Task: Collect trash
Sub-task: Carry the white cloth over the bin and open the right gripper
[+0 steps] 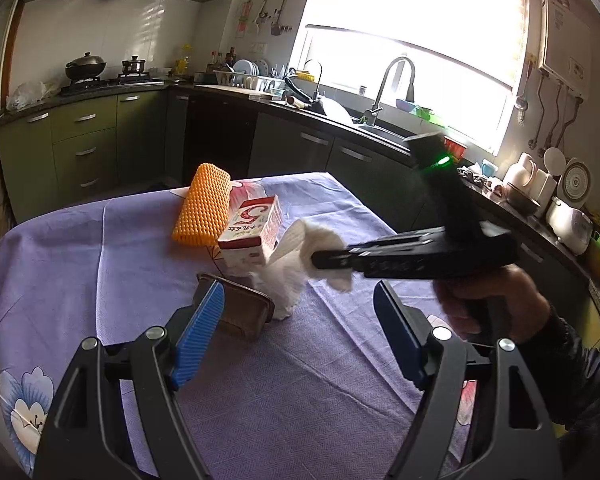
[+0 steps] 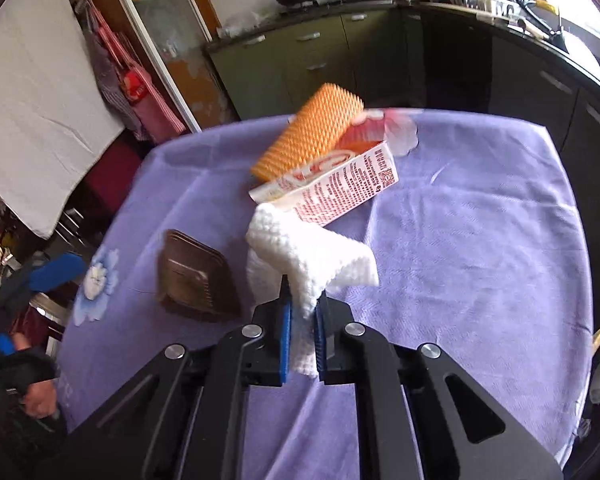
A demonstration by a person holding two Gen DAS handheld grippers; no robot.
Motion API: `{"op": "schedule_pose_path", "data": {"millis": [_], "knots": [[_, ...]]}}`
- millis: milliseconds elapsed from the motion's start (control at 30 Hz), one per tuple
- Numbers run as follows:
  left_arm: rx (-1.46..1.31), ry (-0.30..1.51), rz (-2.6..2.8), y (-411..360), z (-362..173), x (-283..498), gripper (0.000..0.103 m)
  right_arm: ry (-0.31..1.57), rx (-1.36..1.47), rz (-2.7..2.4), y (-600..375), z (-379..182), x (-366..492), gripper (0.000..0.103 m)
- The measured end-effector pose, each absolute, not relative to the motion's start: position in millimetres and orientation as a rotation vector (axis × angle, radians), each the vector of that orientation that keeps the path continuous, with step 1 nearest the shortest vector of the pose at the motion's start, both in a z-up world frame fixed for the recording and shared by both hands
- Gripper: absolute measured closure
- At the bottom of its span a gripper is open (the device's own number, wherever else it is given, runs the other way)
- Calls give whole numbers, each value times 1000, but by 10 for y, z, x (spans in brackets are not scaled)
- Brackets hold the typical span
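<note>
My right gripper [image 2: 302,312] is shut on a crumpled white paper towel [image 2: 312,256] and holds it just above the purple tablecloth; both also show in the left wrist view, gripper [image 1: 320,260], towel [image 1: 300,268]. Behind the towel lie a red-and-white milk carton [image 2: 340,188] [image 1: 252,232] and an orange foam net sleeve [image 2: 308,132] [image 1: 202,204]. A brown plastic tray [image 2: 196,280] [image 1: 240,308] sits left of the towel. My left gripper [image 1: 300,312] is open and empty, near the tray and towel.
The table with the purple floral cloth [image 1: 100,264] stands in a kitchen. Green cabinets and a counter with sink and dishes [image 1: 340,108] run behind and to the right. A white cloth [image 2: 40,100] hangs off the table's left side.
</note>
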State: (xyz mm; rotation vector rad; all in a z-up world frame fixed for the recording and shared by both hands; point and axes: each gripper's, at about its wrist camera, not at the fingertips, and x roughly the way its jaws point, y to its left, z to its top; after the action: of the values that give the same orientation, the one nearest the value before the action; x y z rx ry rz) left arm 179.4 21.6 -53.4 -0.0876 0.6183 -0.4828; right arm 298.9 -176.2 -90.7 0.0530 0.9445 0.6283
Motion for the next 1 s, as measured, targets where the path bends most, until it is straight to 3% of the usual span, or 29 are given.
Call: {"op": "schedule_pose_path", "data": {"millis": [667,1000], "knots": [[-47,631,-484,106,-535,1782,30,674,116,537,-2739,196,1979,93],[4,643,-475,-153,-458,1887,30,682,181,221,-4008,58,1636,93]]}}
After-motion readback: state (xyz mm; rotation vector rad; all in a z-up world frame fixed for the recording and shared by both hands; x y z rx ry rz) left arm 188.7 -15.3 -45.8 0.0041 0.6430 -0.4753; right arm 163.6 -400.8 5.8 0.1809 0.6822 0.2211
